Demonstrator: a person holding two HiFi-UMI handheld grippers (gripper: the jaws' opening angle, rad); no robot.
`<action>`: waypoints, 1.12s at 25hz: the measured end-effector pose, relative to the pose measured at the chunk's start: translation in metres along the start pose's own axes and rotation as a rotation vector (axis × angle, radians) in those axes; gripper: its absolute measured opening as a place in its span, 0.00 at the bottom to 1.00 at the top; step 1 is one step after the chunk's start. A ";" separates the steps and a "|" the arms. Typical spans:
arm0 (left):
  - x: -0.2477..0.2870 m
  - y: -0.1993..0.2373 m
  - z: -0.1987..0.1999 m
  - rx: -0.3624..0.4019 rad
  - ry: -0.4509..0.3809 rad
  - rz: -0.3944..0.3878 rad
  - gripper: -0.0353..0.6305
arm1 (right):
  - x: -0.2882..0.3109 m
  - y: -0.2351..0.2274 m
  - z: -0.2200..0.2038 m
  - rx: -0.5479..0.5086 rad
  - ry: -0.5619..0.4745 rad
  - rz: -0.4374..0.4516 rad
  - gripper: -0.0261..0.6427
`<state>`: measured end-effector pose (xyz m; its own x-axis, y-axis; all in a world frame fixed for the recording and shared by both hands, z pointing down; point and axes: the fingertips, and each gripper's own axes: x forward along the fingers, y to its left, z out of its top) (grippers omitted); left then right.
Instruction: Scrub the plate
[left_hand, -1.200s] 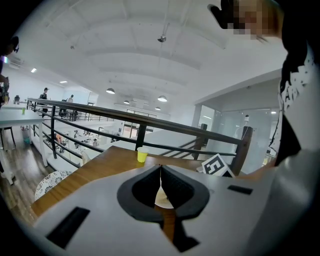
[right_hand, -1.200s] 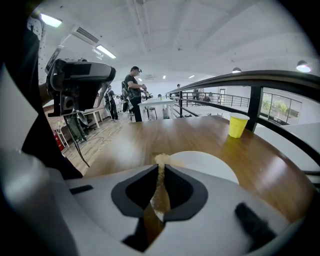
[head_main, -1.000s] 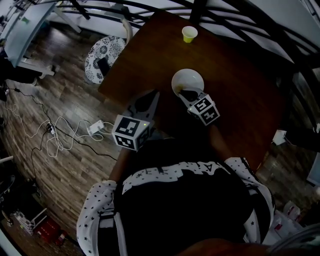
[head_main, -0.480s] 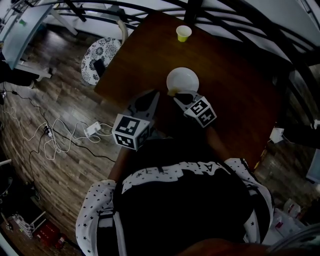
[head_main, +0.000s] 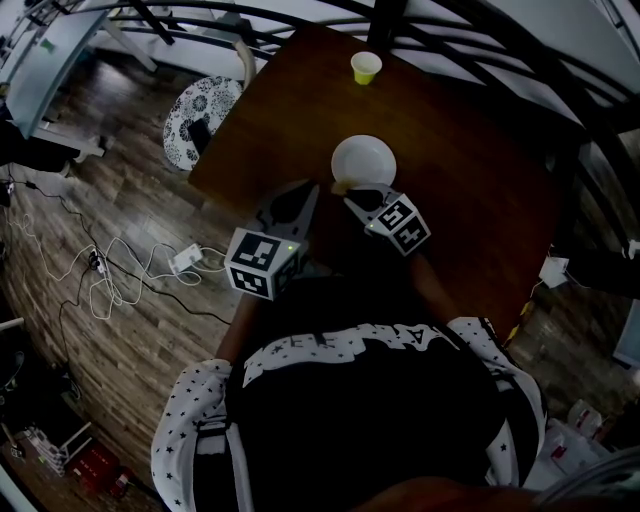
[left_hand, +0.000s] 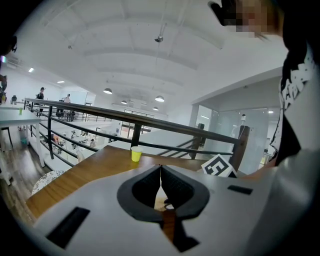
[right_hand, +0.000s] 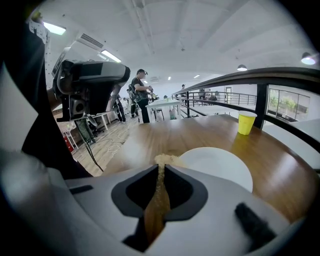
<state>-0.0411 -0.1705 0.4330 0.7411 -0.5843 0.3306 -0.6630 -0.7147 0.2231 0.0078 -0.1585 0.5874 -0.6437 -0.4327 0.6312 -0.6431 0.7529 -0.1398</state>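
A round white plate (head_main: 364, 158) (right_hand: 218, 165) lies on the dark wooden table (head_main: 470, 180). My right gripper (head_main: 352, 192) (right_hand: 161, 169) sits at the plate's near left edge, shut on a thin tan scrubbing pad (right_hand: 163, 160) whose frayed end pokes past the fingertips beside the rim. Whether the pad touches the plate is unclear. My left gripper (head_main: 311, 187) (left_hand: 160, 169) hovers at the table's near left edge, left of the plate, shut with nothing in it. The right gripper's marker cube (left_hand: 219, 166) shows in the left gripper view.
A yellow paper cup (head_main: 366, 67) (right_hand: 246, 122) (left_hand: 136, 154) stands near the table's far edge, by a black railing (left_hand: 150, 125). A round patterned stool (head_main: 200, 110) and white cables (head_main: 120, 265) are on the wooden floor to the left. People stand far off.
The right gripper's tip has drawn back from over the plate's near part to its near left edge. The left gripper has stayed put; the head camera shifted slightly.
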 end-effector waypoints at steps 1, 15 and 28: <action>0.000 0.000 0.000 0.000 0.001 0.000 0.07 | 0.000 0.000 0.001 0.002 -0.004 0.000 0.11; 0.001 0.007 0.000 0.006 0.019 0.002 0.07 | -0.033 -0.063 0.032 0.175 -0.243 -0.185 0.11; -0.005 0.028 -0.004 0.000 0.052 0.036 0.07 | -0.028 -0.109 0.041 0.251 -0.288 -0.270 0.11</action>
<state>-0.0635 -0.1861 0.4409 0.7107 -0.5887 0.3853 -0.6887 -0.6938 0.2103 0.0789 -0.2487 0.5536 -0.5055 -0.7437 0.4374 -0.8611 0.4664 -0.2022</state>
